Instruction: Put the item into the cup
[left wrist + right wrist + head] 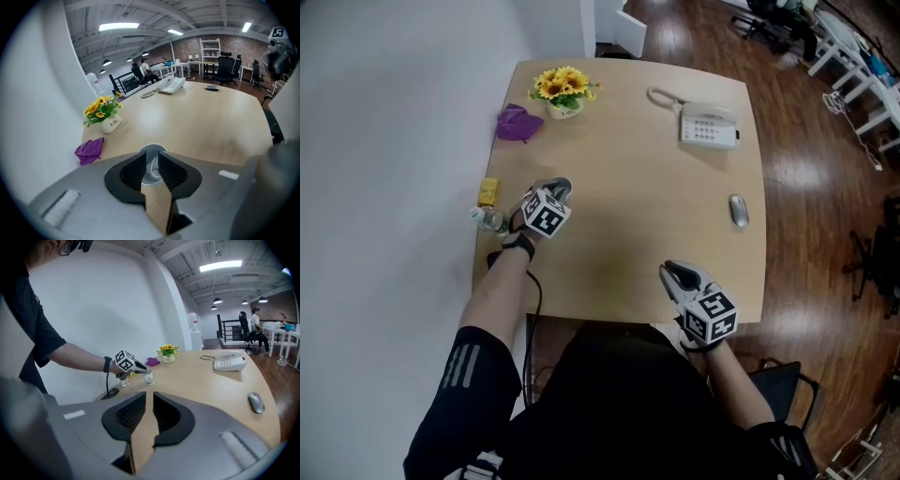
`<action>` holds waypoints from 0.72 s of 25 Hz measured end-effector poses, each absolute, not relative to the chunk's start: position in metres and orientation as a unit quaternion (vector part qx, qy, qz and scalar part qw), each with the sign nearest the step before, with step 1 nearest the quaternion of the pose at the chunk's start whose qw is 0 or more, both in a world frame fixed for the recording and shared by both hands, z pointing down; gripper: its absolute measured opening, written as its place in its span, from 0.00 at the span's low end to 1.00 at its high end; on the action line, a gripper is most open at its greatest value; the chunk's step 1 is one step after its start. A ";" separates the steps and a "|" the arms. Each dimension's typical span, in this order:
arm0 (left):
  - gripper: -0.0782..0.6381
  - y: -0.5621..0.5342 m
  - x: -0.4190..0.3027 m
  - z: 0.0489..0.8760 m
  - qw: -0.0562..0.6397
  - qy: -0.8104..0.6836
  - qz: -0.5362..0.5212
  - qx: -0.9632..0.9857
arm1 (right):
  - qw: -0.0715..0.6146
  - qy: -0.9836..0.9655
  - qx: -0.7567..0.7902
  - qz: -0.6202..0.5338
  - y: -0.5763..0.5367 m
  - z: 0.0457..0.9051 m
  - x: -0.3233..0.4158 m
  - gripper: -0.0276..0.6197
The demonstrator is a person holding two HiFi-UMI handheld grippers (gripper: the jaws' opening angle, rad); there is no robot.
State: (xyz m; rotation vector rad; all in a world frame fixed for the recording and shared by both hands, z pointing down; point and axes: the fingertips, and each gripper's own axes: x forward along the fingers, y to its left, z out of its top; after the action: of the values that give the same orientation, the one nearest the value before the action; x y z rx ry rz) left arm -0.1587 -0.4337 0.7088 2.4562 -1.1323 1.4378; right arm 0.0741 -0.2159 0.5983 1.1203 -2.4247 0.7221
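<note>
Head view: your left gripper (555, 192) sits near the left edge of the table (656, 234). A yellow block (488, 191) and a small bottle (490, 220) lie just left of it, by the drop, and there is wide bare room to the right. Your right gripper (678, 274) rests at the near edge.

Left gripper view: the jaws are apart and grip nothing, with the cup (152, 166) directly beyond the tips. Something pale shows inside it, perhaps the item; I cannot tell.

Right gripper view: the jaws are narrowly apart and empty. The cup stands upright and looks small, light, tippy and likely breakable. Take its side wall low and move it gently.
</note>
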 end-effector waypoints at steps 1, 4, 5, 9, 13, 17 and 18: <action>0.21 -0.433 -0.159 0.707 0.039 -0.371 0.467 0.802 | 0.187 -0.861 0.397 0.257 -0.216 0.599 0.074 0.13; 0.21 -0.430 -0.158 0.698 0.036 -0.376 0.456 0.806 | 0.186 -0.862 0.395 0.257 -0.214 0.597 0.073 0.13; 0.22 -0.428 -0.157 0.693 0.036 -0.377 0.450 0.809 | 0.185 -0.863 0.394 0.256 -0.214 0.596 0.073 0.13; 0.24 -0.418 -0.149 0.664 0.042 -0.386 0.403 0.829 | 0.180 -0.866 0.395 0.250 -0.217 0.591 0.071 0.13; 0.25 -0.394 -0.138 0.623 0.031 -0.383 0.359 0.851 | 0.171 -0.870 0.397 0.238 -0.220 0.576 0.071 0.13; 0.26 -0.361 -0.129 0.588 0.026 -0.379 0.308 0.872 | 0.153 -0.871 0.410 0.222 -0.221 0.553 0.075 0.13; 0.26 -0.351 -0.127 0.582 0.028 -0.378 0.296 0.877 | 0.148 -0.871 0.414 0.218 -0.220 0.547 0.076 0.13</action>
State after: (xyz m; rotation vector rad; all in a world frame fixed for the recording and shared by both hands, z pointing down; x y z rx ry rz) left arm -0.1269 -0.3509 0.5819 2.7067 -1.1670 0.9154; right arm 0.0760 -0.2199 0.5475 1.1909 -2.5069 0.6269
